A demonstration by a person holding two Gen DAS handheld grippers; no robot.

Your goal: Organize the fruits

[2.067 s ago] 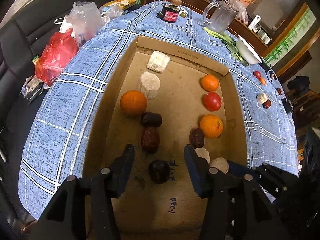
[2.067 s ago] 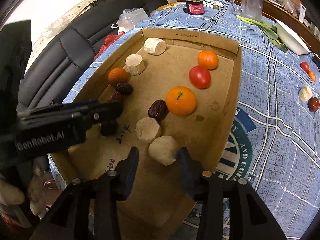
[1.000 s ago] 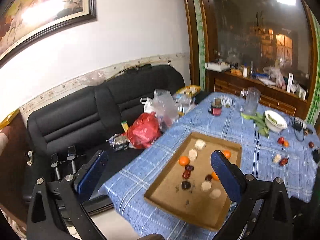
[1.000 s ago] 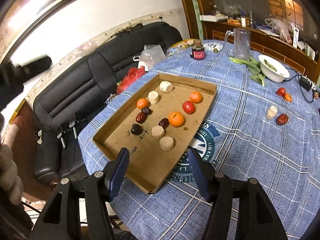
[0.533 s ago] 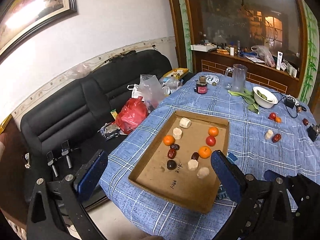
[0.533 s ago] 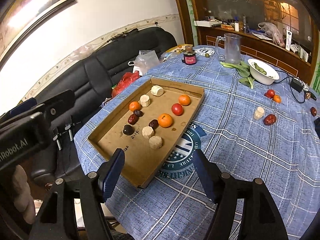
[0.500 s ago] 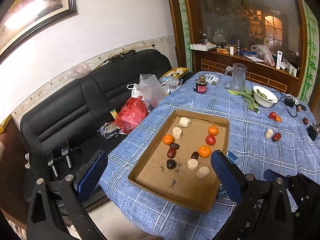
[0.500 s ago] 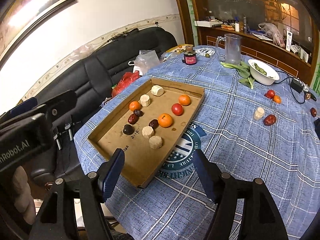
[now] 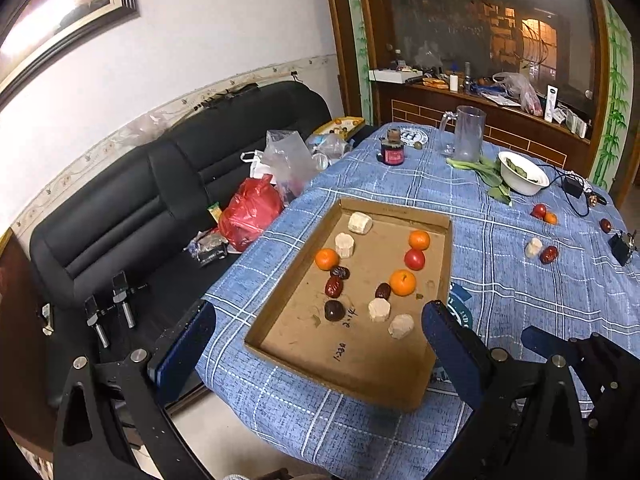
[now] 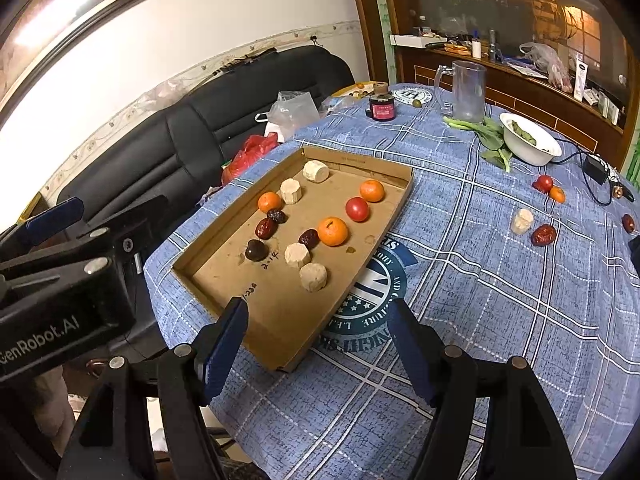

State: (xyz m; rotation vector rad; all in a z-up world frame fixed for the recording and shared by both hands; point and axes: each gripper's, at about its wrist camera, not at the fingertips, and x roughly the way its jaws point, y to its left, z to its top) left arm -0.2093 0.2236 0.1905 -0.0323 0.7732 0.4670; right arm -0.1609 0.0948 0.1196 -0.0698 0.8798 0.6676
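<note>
A shallow cardboard tray [image 9: 446, 256] [image 10: 192, 276] lies on the blue plaid tablecloth. In it are oranges [image 9: 403, 282] [image 10: 333, 231], a tomato [image 9: 414, 259] [image 10: 357, 209], dark red dates [image 9: 333, 287] [image 10: 264, 227] and pale cylinder pieces [image 9: 401, 325] [image 10: 313, 277]. More fruit lies loose on the cloth at the right: a tomato [image 9: 539, 211] [image 10: 544, 183], a date [image 9: 549, 255] [image 10: 543, 235] and a pale piece [image 9: 533, 247] [image 10: 522, 221]. My left gripper [image 9: 316, 344] is open and empty, held back above the tray's near edge. My right gripper [image 10: 316, 336] is open and empty, also held back from the tray.
A glass pitcher [image 9: 464, 139] [image 10: 466, 91], a white bowl [image 9: 522, 174] [image 10: 529, 145], greens, a small dark jar [image 9: 392, 152] [image 10: 382, 107] and a cable stand at the table's far side. A black sofa [image 9: 120, 216] with bags, one red [image 9: 250, 214], is at the left.
Both grippers pulled up and back from close over the tray and opened wider. Over the last half second the views have barely shifted.
</note>
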